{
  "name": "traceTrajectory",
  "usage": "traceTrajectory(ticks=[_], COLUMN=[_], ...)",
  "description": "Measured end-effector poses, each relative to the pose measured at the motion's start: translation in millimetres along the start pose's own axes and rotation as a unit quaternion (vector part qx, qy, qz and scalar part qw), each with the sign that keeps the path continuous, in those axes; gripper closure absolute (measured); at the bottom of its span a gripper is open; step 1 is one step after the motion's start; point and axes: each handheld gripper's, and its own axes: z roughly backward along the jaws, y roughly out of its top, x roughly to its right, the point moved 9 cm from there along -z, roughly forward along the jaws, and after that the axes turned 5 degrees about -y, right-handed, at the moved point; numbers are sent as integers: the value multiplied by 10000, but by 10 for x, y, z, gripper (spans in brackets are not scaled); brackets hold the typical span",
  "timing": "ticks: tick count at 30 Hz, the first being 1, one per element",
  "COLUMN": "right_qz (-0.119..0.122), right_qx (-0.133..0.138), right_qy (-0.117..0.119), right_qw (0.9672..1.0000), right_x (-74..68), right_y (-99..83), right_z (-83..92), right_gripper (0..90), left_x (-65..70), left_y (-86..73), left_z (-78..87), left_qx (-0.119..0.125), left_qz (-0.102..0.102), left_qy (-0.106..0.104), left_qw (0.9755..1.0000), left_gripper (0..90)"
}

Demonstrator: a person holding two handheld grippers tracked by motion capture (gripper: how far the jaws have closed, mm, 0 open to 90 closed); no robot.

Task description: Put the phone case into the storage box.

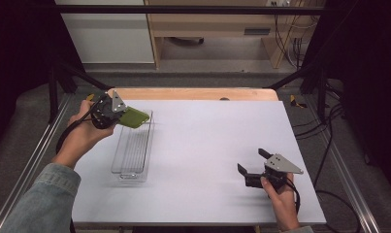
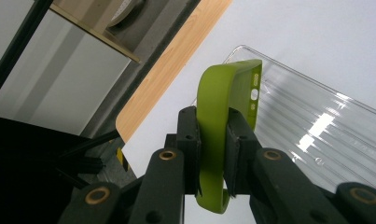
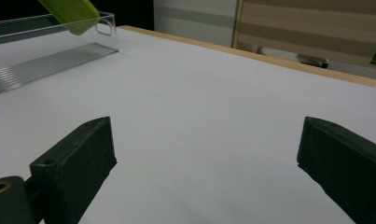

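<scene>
White board covers the table (image 1: 203, 145), with a strip of pale wood along its far edge and grey floor and wooden cabinets beyond. At the left, the left gripper (image 1: 116, 115) is held in a hand with a denim sleeve, above the far end of the one container here: a long, narrow, clear plastic tray with a ribbed floor (image 1: 135, 145). The jaws are pinched hard on a single lime-green soft phone case (image 1: 134, 117), which is held in the air over the tray's far end, not resting in it. In the left gripper view the case (image 2: 220, 116) stands on edge between the two black pads, its camera cut-outs showing near its top, with the tray (image 2: 316, 126) beneath. Nothing lies inside the tray. No brand, label or writing can be read on any item. Well apart at the right, near the front edge, the right gripper (image 1: 253, 162) sits low over bare board, its two jaws spread wide with nothing between them. From the right gripper view, the case's green tip (image 3: 71, 14) hangs over the tray's end wall (image 3: 104, 28).
</scene>
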Motion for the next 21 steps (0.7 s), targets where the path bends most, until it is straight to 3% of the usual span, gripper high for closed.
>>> traceTrajectory(ticks=[10, 14, 21], right_qz=[-10, -65, -101], right_qx=[36, 66, 60], right_qy=[20, 1, -8], right_qw=[10000, 10000, 9999], right_x=[-24, -10, 1], right_y=[9, 19, 18], right_z=[-1, 7, 6], right_gripper=[43, 43, 43], left_x=[-6, -26, -36], left_y=[43, 39, 34], left_z=[-2, -25, -63], left_qx=[-171, -189, -344], left_qz=[-187, -155, -275], left_qy=[82, 58, 15], left_qw=[9996, 9997, 9990], left_gripper=[782, 782, 782])
